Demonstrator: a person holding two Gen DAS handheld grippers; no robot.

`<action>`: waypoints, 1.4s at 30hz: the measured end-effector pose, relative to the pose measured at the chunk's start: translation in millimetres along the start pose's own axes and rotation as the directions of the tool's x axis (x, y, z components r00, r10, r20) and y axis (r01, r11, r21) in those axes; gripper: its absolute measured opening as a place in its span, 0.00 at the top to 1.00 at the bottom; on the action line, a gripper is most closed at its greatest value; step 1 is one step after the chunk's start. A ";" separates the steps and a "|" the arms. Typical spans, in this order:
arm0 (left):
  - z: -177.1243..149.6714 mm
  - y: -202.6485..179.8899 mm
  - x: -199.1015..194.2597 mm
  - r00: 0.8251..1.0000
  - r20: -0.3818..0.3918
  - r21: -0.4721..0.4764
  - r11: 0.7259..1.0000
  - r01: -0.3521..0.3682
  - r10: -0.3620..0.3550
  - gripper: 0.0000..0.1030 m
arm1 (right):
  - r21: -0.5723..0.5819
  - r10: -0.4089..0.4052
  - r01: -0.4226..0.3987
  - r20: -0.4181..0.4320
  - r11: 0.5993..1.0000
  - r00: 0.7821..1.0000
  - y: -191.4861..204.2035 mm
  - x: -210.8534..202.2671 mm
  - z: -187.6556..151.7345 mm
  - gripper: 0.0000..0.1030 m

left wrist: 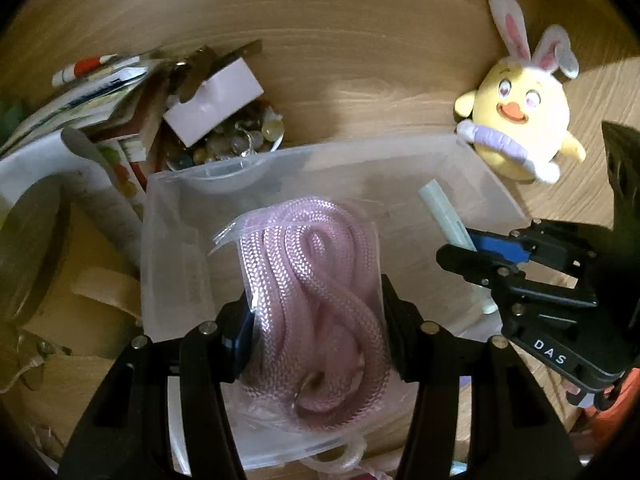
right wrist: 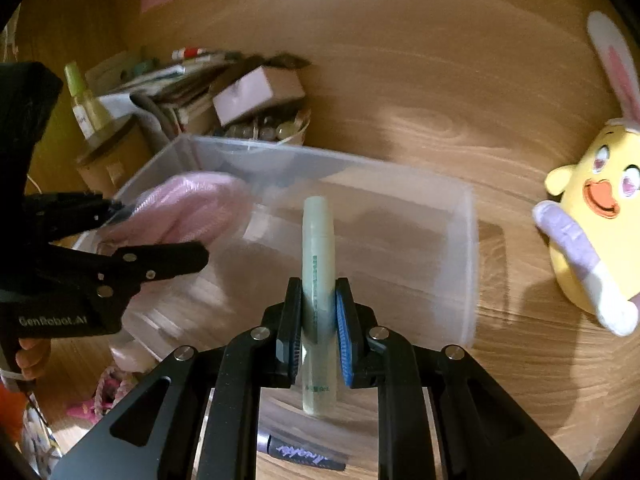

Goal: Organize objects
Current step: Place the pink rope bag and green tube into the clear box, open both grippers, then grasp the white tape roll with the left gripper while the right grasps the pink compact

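Note:
My left gripper [left wrist: 316, 332] is shut on a clear bag of coiled pink rope [left wrist: 308, 280], held above a clear plastic bin [left wrist: 168, 200] on the wooden table. In the right wrist view the same pink rope bag [right wrist: 188, 208] hangs over the bin's left side, with the left gripper [right wrist: 160, 236] beside it. My right gripper [right wrist: 318, 328] is shut on a pale green tube [right wrist: 318, 248] that points out over the clear bin [right wrist: 468, 248]. In the left wrist view the right gripper [left wrist: 464, 252] holds that tube [left wrist: 444, 216] over the bin's right edge.
A yellow chick plush with bunny ears [left wrist: 520, 120] lies right of the bin. Behind the bin's left corner sit a bowl of beads [left wrist: 240, 140], a small pale box [left wrist: 216, 100] and stacked packets [left wrist: 92, 92]. A dark pen [right wrist: 308, 456] lies near the table's front edge.

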State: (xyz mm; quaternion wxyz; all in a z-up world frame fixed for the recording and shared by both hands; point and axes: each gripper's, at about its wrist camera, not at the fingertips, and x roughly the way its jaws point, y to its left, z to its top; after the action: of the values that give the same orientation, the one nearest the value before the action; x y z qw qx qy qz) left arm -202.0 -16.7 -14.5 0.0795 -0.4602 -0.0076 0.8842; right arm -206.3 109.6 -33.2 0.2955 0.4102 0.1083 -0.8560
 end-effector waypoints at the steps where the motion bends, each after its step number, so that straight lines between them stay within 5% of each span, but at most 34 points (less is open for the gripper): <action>1: -0.3 -1.4 0.8 1.000 -0.006 0.007 1.000 0.002 -0.002 0.47 | -0.004 0.000 0.000 -0.008 1.000 1.000 1.0 2.1 -0.5 0.86; 8: -1.9 -0.1 -7.5 1.000 -0.006 -0.014 1.000 0.001 -0.001 0.43 | -0.023 -0.031 0.031 -0.015 0.999 0.999 6.3 1.4 1.2 0.83; 16: -16.8 -4.2 -51.5 0.994 0.096 0.001 0.999 -0.053 0.053 0.15 | -0.019 -0.076 0.077 0.071 0.997 0.995 9.1 -37.4 -5.7 0.55; 21: -31.9 -10.1 -79.7 0.981 0.170 0.007 0.995 -0.097 0.095 0.07 | 0.003 -0.115 0.116 0.150 0.993 0.982 9.2 -80.4 -20.3 0.35; 24: -44.3 -8.5 -90.7 0.980 0.181 0.001 0.996 -0.084 0.083 0.03 | 0.019 -0.119 0.118 0.169 0.993 0.978 8.4 -97.4 -33.1 0.33; 38: -98.1 6.6 -58.3 0.998 0.048 -0.086 0.996 -0.035 0.039 0.03 | 0.079 -0.083 0.078 0.056 0.994 0.995 5.2 -95.1 -113.5 0.33; 42: -100.0 7.8 -43.6 1.000 0.019 -0.113 0.994 -0.013 0.016 0.19 | 0.107 -0.052 0.052 0.006 0.993 0.999 -0.6 -82.1 -127.6 0.34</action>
State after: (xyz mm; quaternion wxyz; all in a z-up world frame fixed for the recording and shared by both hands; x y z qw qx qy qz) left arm -96.9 -36.8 -37.4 0.0469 -0.4554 -0.0548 0.8874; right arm -85.1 198.9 -51.9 0.2513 0.4186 0.0719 -0.8697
